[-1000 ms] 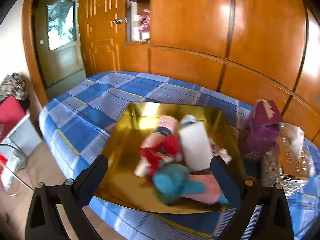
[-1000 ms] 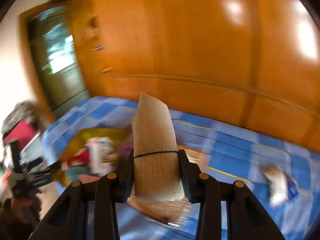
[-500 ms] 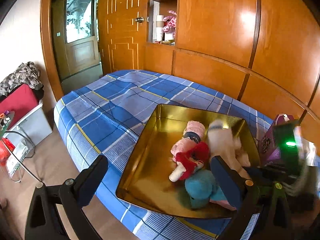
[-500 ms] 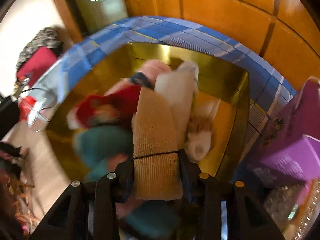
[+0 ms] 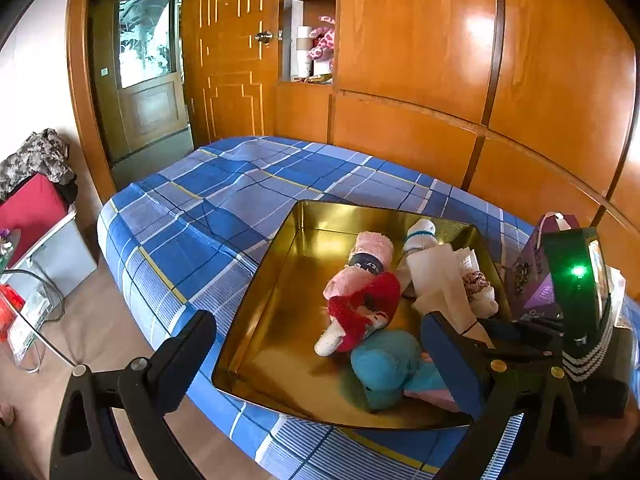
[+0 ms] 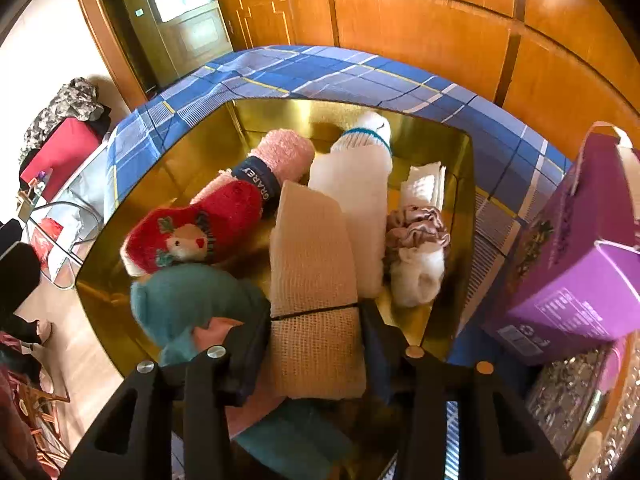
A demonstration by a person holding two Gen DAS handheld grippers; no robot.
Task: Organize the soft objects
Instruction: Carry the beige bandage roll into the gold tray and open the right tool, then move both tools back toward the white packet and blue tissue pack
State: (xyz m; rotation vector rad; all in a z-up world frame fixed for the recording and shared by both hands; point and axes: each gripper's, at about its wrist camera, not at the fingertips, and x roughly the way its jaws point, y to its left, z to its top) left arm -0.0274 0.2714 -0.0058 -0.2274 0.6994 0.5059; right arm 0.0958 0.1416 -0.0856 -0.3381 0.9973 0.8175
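A gold tray (image 6: pixel 160 184) on the blue plaid bed holds several soft things: a pink towel roll (image 6: pixel 286 152), a red sock with a face (image 6: pixel 192 232), a teal sock (image 6: pixel 188 300), a white roll (image 6: pixel 360 184) and a scrunchie (image 6: pixel 416 226). My right gripper (image 6: pixel 314 316) reaches down into the tray. A beige waffle cloth roll (image 6: pixel 312 248) is between its pads, and its far end rests among the other items. The jaws are opening, but the pads still touch the roll. My left gripper (image 5: pixel 316 340) hovers open at the tray's near edge (image 5: pixel 240 360) with nothing in it.
A purple box (image 6: pixel 576 248) and a glittery box (image 6: pixel 580 392) stand right of the tray. The plaid bed (image 5: pixel 224 200) stretches left to its edge, with floor, a red box (image 5: pixel 32 212) and a wire stand beyond. Wooden wall panels lie behind.
My right gripper swung from above the bed down into the gold tray, carrying the beige roll among the other soft items. The left gripper stayed open near the tray.
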